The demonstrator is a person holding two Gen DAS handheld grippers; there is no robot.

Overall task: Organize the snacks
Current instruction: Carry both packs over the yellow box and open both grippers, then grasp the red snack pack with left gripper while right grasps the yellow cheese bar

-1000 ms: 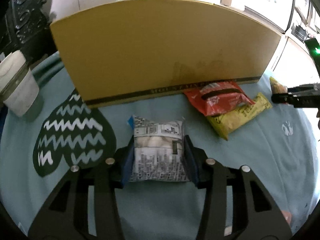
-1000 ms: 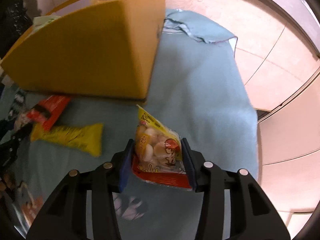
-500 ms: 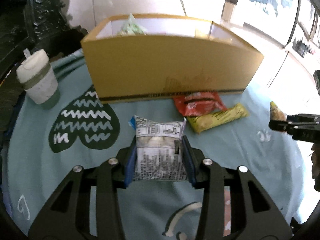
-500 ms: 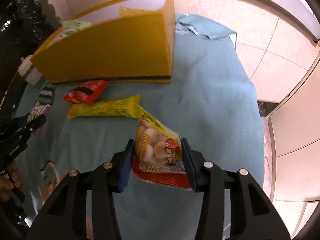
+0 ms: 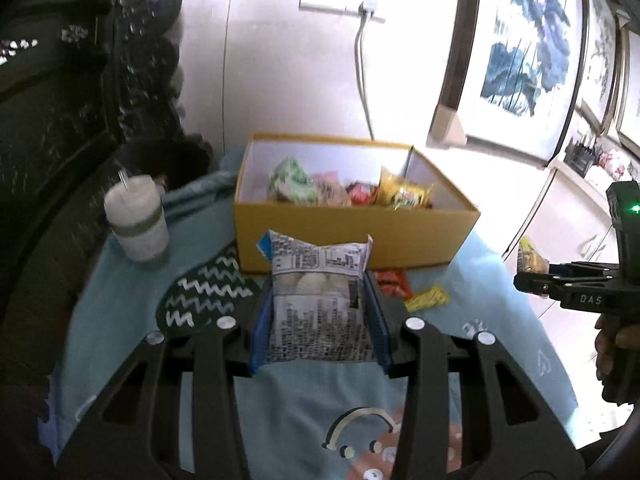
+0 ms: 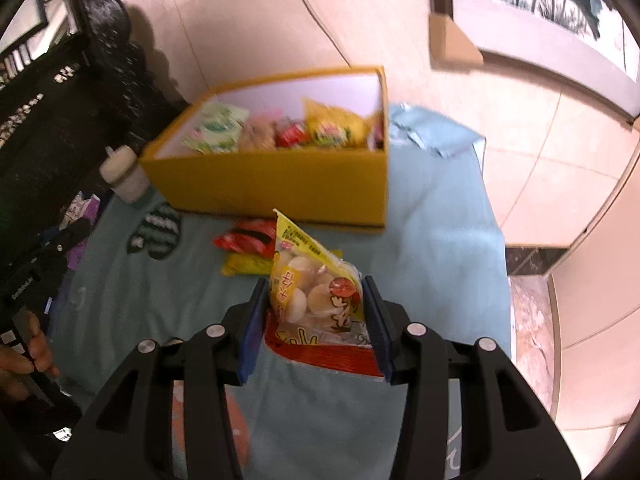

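My left gripper (image 5: 320, 320) is shut on a clear snack packet with black print (image 5: 320, 304), held above the blue cloth in front of the yellow box (image 5: 356, 236). My right gripper (image 6: 314, 316) is shut on a yellow and red snack bag (image 6: 316, 292), also lifted off the cloth. The yellow box (image 6: 272, 184) stands open and holds several packets. A red packet (image 6: 246, 238) and a yellow bar (image 6: 248, 266) lie on the cloth by the box front. In the left wrist view the right gripper (image 5: 532, 276) shows at the right edge with its bag.
A white lidded cup (image 5: 138, 220) stands left of the box on the blue cloth (image 5: 120, 320). Dark carved furniture (image 5: 60, 120) rises at the left. A wall socket with a cable (image 5: 362, 60) and framed pictures are behind. Tiled floor (image 6: 560, 200) lies right of the table.
Both grippers have risen with their packets and drawn back from the box. The box, seen only by its front wall before, now shows its open top and contents.
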